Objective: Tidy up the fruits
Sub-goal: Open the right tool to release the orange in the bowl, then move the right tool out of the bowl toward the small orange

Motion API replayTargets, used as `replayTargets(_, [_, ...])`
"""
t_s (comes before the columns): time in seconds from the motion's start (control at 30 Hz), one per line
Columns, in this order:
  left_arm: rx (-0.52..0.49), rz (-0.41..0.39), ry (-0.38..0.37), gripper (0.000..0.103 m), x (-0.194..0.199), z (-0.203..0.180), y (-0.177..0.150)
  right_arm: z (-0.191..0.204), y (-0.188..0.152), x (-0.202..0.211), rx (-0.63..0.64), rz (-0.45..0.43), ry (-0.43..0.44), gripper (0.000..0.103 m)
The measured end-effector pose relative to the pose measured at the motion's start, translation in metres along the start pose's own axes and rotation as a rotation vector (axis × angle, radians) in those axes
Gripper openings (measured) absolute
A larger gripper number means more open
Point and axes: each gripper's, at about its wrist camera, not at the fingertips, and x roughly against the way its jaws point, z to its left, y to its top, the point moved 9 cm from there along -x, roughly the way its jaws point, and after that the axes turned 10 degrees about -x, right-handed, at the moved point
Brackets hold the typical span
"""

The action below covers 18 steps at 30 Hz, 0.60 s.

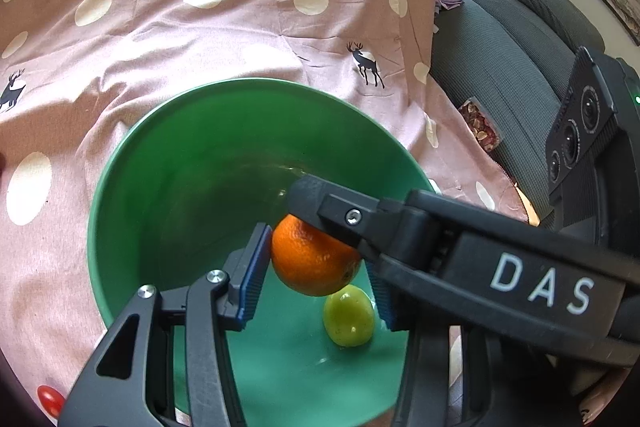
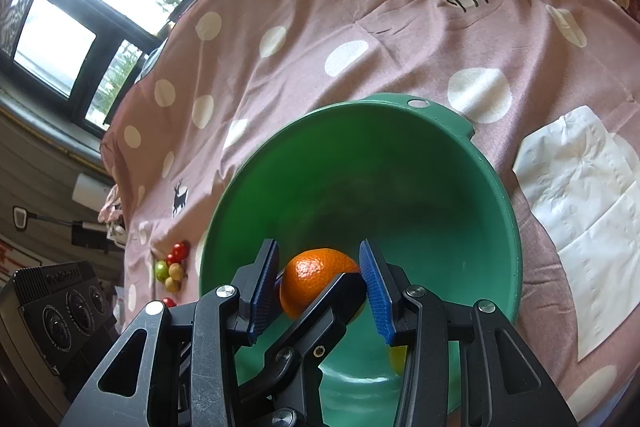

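Two pairs of tongs met over one green bowl [image 1: 180,187], and both were closed on the single orange [image 1: 312,259]. The left tongs [image 1: 316,279] had one blue pad flat on its side; the other pad sat at the opposite side, half hidden behind the right tongs' arm. The right tongs [image 2: 320,283] gripped it crosswise, a pad on each flank. The orange was round, bright and dimpled, glossy in the light, and hung inside the bowl clear of the bottom. Below it, on the bowl's floor, lay one smooth yellow-green fruit [image 1: 349,317].

Beside the bowl on the desk lay one white paper towel [image 2: 580,211]. On the other side sat a cluster of small fruits [image 2: 173,269]: three red, one green, two tan. A pink cloth [image 1: 200,39] with white dots and black deer covered the desk. Beyond its edge stood a grey chair [image 1: 500,67].
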Motion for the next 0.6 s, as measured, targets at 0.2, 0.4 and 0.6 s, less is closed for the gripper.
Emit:
replayTargets(0.2, [0.008, -0.001, -0.021, 0.047, 0.006, 0.000, 0.000, 0.000, 0.001, 0.002, -0.013, -0.009, 0.011, 0.046])
replayTargets(0.4, [0.013, -0.039, -0.044, 0.047, 0.028, 0.000, 0.000, -0.003, 0.007, 0.012, -0.014, -0.073, -0.036, 0.046])
replayTargets(0.6, [0.007, -0.109, -0.015, 0.047, 0.069, 0.010, 0.000, 0.013, 0.008, 0.030, 0.024, -0.144, -0.016, 0.045])
